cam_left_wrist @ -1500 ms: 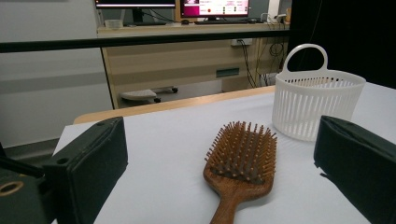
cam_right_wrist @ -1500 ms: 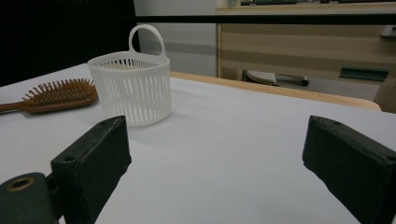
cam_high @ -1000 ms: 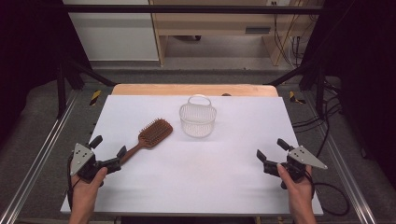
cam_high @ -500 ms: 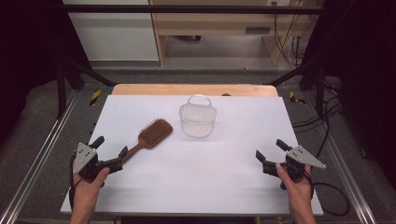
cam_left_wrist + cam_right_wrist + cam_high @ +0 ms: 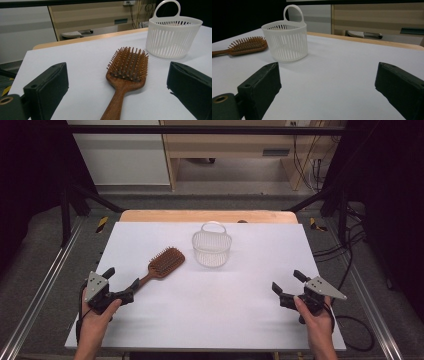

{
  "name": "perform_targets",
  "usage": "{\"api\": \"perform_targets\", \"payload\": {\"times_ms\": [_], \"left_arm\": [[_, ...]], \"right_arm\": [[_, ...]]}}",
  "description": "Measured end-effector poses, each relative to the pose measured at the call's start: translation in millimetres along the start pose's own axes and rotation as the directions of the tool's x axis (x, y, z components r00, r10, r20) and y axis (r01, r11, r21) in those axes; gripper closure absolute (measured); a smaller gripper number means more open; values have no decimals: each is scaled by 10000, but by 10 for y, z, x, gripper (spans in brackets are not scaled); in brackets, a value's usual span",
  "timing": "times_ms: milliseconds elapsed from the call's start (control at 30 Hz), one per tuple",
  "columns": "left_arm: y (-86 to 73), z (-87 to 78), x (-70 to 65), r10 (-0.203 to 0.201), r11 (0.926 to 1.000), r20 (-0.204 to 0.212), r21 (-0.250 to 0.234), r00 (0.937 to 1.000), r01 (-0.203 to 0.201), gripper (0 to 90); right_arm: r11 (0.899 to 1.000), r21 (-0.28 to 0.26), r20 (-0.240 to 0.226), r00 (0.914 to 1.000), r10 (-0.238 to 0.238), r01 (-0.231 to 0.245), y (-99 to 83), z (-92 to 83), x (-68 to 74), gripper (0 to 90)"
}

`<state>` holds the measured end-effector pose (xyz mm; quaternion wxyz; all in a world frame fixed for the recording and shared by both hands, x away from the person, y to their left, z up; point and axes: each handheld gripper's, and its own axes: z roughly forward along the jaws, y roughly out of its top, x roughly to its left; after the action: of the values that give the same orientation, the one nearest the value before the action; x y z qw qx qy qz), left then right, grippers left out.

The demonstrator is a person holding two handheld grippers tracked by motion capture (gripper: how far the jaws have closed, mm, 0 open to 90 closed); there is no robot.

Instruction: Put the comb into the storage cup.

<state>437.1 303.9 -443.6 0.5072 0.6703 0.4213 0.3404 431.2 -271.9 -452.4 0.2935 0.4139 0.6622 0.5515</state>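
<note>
no text, label, brand, number or sign can be read in any of the views. the wooden hairbrush (image 5: 128,67), the white slotted basket (image 5: 172,37) and the white table (image 5: 240,285) carry no markings. a small pale plate on the cabinet front (image 5: 123,21) behind the table may bear print, but it is too small and blurred to tell.

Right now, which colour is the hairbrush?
Brown wood hairbrush, clearest in the left gripper view.
</note>
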Motion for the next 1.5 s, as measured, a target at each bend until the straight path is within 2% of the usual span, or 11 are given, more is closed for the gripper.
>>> {"api": "perform_targets", "payload": {"times_ms": [233,400,600,733,867,967,1000,1300,1400,1500], "left_arm": [[77,104,-35,104,9982,105,591,9999,-110,40],[162,174,-25,302,9937,189,1070,9994,-321,43],[219,255,-13,561,9848,375,1623,9977,-614,43],[255,332,9,858,9745,525,2032,9949,-948,44],[278,416,25,1100,9580,787,2571,9908,-1268,46],[282,479,37,1300,9447,817,2924,9881,-1485,49],[281,493,40,1292,9427,835,2987,9881,-1485,49],[234,671,93,1336,9063,1114,3883,9848,-1669,60],[209,716,106,1165,9047,1100,3983,9871,-1511,58],[188,751,113,1186,8995,1147,4083,9863,-1557,58]], "right_arm": [[9999,120,-125,9999,-72,74,-3,27,24,66],[9999,123,-181,9998,-112,114,-1,25,34,65],[9997,191,-243,9996,-126,130,-3,34,47,64],[9997,217,-257,9996,-126,132,-3,34,49,63],[9996,251,-254,9996,-122,128,-7,39,51,63],[9995,288,-274,9995,-130,138,-9,42,53,63],[9995,288,-274,9995,-130,138,-9,42,53,63],[9994,332,-297,9995,-89,99,-11,43,56,62],[9995,305,-309,9995,-104,113,-11,44,55,62],[9995,257,-350,9993,-149,158,-7,42,63,62]]}}
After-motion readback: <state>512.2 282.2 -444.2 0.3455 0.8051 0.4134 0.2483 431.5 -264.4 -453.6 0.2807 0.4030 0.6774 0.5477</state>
